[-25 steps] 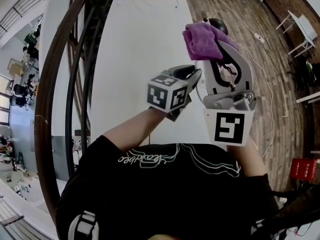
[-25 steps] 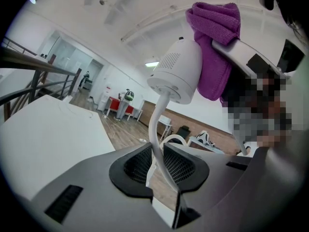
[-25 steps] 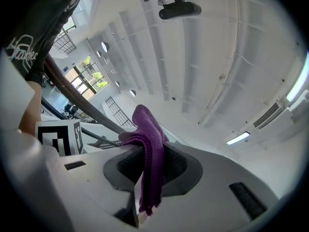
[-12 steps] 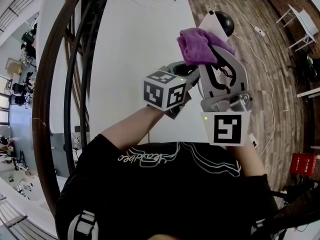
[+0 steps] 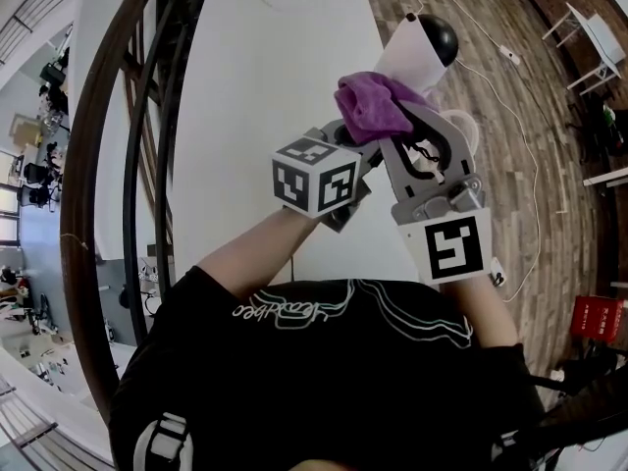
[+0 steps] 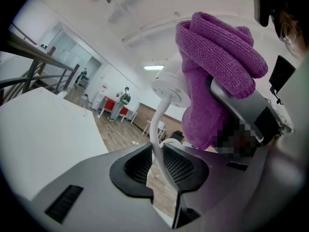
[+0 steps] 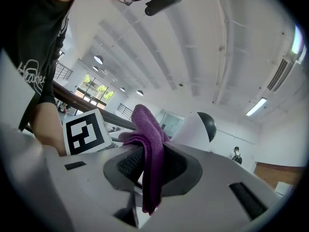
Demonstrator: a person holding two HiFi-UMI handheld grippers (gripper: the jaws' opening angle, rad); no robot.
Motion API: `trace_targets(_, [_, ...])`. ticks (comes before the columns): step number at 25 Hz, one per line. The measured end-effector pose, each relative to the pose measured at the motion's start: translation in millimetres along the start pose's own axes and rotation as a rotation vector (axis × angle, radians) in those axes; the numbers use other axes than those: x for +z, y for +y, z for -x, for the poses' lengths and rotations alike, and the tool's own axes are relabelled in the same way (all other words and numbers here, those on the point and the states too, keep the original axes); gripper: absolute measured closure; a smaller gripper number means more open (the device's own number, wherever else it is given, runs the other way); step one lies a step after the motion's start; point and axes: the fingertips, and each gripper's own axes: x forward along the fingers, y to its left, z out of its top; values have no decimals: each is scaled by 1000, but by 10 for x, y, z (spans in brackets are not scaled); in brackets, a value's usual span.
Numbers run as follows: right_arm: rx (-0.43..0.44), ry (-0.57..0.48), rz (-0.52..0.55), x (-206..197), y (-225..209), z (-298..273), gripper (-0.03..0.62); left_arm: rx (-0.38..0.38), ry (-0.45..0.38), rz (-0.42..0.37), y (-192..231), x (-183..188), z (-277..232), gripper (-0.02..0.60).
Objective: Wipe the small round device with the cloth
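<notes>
A: Left claw [image 6: 157,159]?
B: Clamped on the thin white stem [image 6: 155,129] of the small round device [image 5: 412,52], held in the air by the white table's [image 5: 265,86] right edge.
A: Right claw [image 7: 150,166]?
B: Pinching the purple cloth [image 5: 371,106], which lies against the device's near side.

It was a large open-plan office or lab hall on an upper level. A long white table [image 5: 265,86] stood on a wood-plank floor [image 5: 471,18] beside a dark railing [image 5: 69,243]. Desks [image 5: 34,180] lay below at far left, and strip lights [image 7: 256,107] hung from the high white ceiling.
</notes>
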Motion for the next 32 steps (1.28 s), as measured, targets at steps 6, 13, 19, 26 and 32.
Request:
trace_targets(6, [71,23,-94,-91,87,28,528,2,-7,0,-10,-22,21,503])
trace_targets(13, [177,-25,-274,-135,8,210,528,16,-20,-1,-80,-17,-16,503])
trace_targets(19, [231,-119,-361,-150,-278,502,528,45,-25,-12,-119,-29,-12,505])
trace_targets(26, [330,-329,-303,-9,-774,871,528,110,-21,-32,-126,-63,-32,505])
trace_targets(32, [363,-494,-110,118,-1161,985,527,174,-8,-54,-123,-57,-50,505])
